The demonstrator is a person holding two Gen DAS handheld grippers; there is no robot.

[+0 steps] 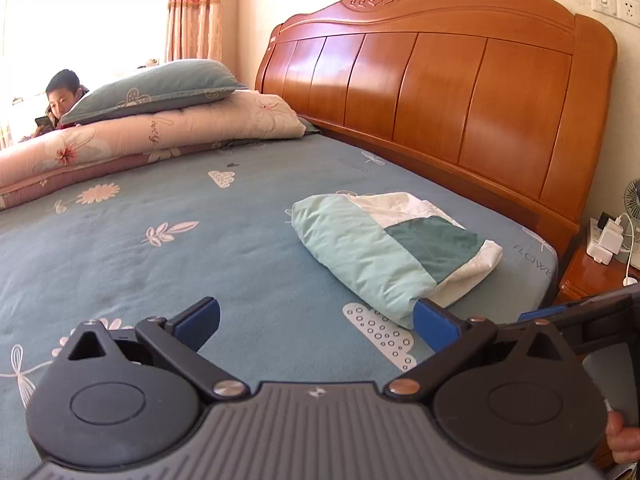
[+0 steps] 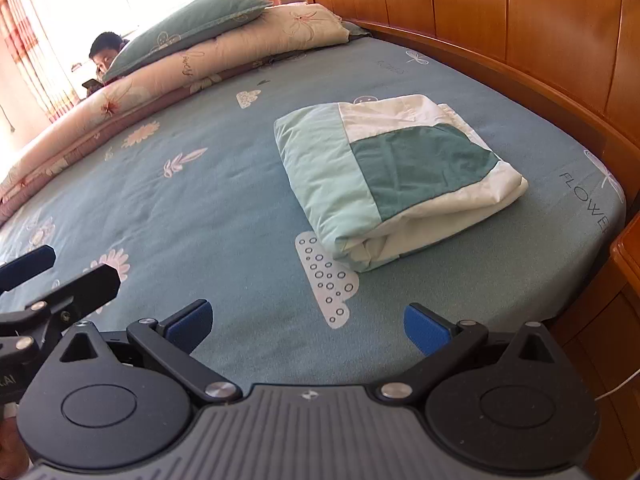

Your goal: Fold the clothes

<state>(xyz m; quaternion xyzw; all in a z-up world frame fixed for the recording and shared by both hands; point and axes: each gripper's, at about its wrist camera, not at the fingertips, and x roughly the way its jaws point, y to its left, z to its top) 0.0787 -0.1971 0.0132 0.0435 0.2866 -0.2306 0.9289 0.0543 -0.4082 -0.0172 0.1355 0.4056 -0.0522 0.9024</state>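
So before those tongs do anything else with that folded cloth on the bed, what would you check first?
1. Left tongs open and empty: ok.
2. Right tongs open and empty: ok.
3. Cloth folded into a compact bundle, lying flat on the bed: ok.
4. Cloth clear of both tongs: ok.
5. Folds underneath neat: cannot tell.
6. More clothes waiting to be folded: cannot tell, none in view.
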